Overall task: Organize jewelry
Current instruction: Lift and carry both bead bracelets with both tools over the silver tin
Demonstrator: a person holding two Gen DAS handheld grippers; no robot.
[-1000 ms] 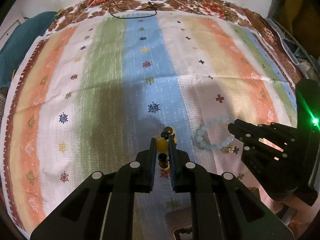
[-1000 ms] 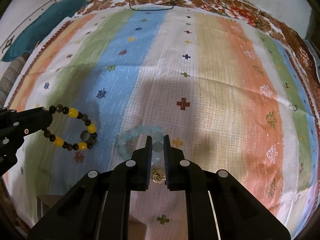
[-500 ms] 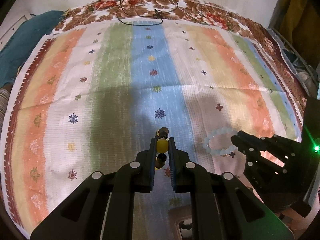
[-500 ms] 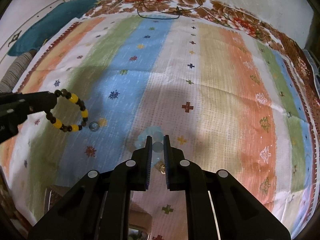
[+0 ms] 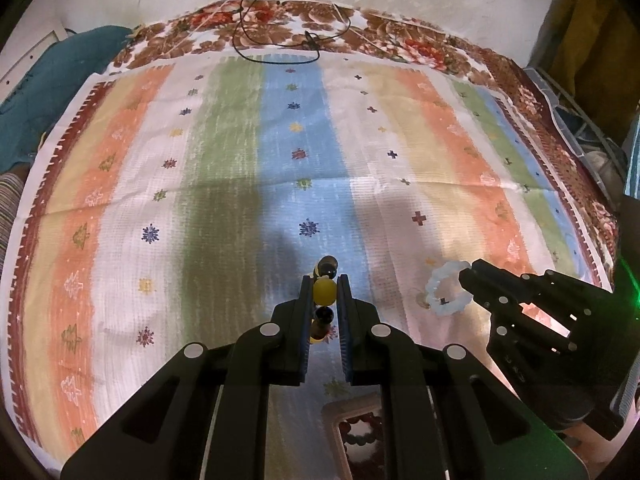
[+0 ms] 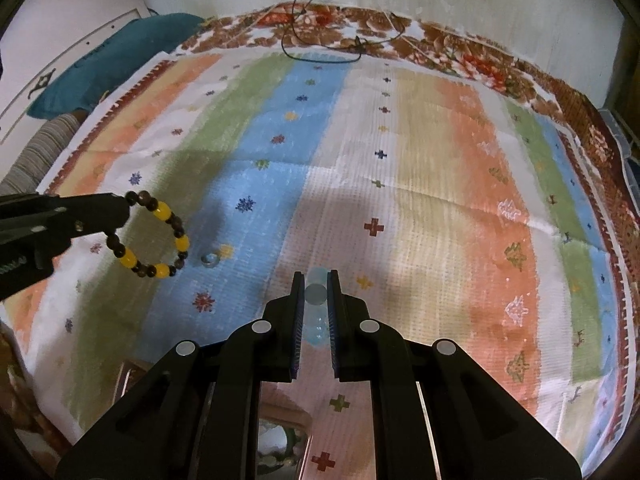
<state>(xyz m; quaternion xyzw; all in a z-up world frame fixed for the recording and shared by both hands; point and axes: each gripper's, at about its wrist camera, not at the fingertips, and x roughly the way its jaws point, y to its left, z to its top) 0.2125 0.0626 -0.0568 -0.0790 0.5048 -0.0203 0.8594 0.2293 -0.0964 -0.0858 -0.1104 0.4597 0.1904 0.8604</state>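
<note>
The left tongs (image 5: 325,294) pinch the yellow bracelet (image 6: 154,240) and the right tongs (image 6: 316,294) pinch the pale bracelet (image 5: 446,294), both up off the bedsheet (image 5: 240,160), and the box (image 5: 352,432) lies low and close under both (nearer the left tongs, it seems).

Black angular fingers (image 5: 306,320), silver screws, blue pads.
</note>
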